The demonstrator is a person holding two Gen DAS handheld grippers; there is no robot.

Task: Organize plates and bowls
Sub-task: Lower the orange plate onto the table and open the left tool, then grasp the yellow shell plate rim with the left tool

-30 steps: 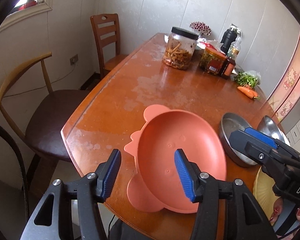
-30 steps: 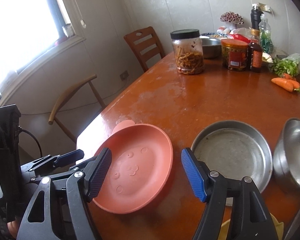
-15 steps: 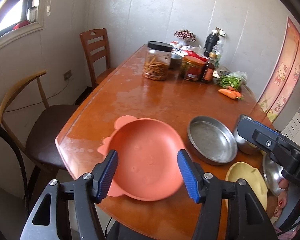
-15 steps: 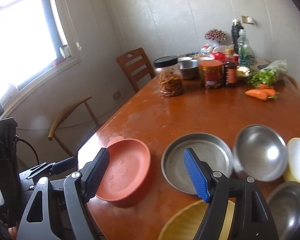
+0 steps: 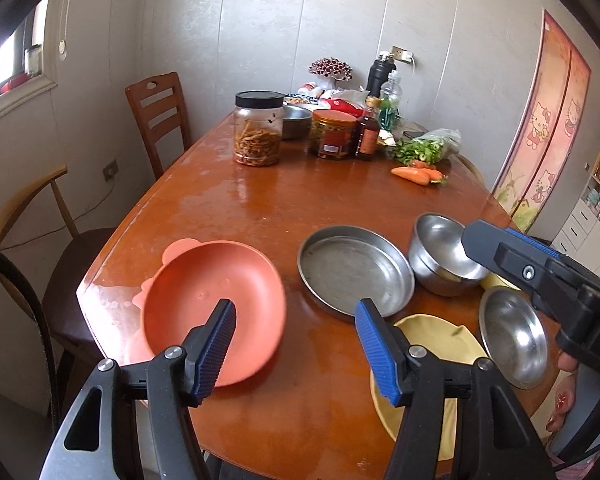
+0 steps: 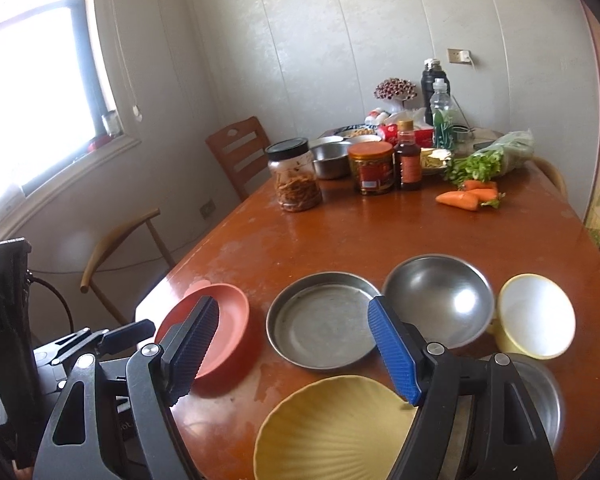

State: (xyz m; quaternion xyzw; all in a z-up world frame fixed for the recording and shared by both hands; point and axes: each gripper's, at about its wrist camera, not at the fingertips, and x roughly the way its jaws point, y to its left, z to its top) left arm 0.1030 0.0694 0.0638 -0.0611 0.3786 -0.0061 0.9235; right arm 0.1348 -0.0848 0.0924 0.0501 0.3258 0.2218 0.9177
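Observation:
An orange plate with ears (image 5: pixel 208 300) (image 6: pixel 224 320) lies at the table's near left. A flat steel pan (image 5: pixel 354 270) (image 6: pixel 320 320) lies right of it, then a steel bowl (image 5: pixel 444 258) (image 6: pixel 440 304). A yellow shell-shaped plate (image 5: pixel 432 360) (image 6: pixel 332 428) lies at the near edge, a small steel bowl (image 5: pixel 514 336) (image 6: pixel 540 400) to its right, and a yellow cup (image 6: pixel 536 322) on its side beyond. My left gripper (image 5: pixel 296 344) is open and empty above the near edge. My right gripper (image 6: pixel 292 348) is open and empty, above the pan and yellow plate.
At the far end of the wooden table (image 5: pixel 300 204) stand a jar of dried strips (image 5: pixel 259 134), a red-lidded jar (image 5: pixel 334 134), a sauce bottle (image 5: pixel 367 136), greens and carrots (image 5: pixel 418 174). Two chairs (image 5: pixel 158 116) stand on the left side.
Both grippers have pulled back and up from the table; more dishes on the right have come into view. The orange plate stays on the table.

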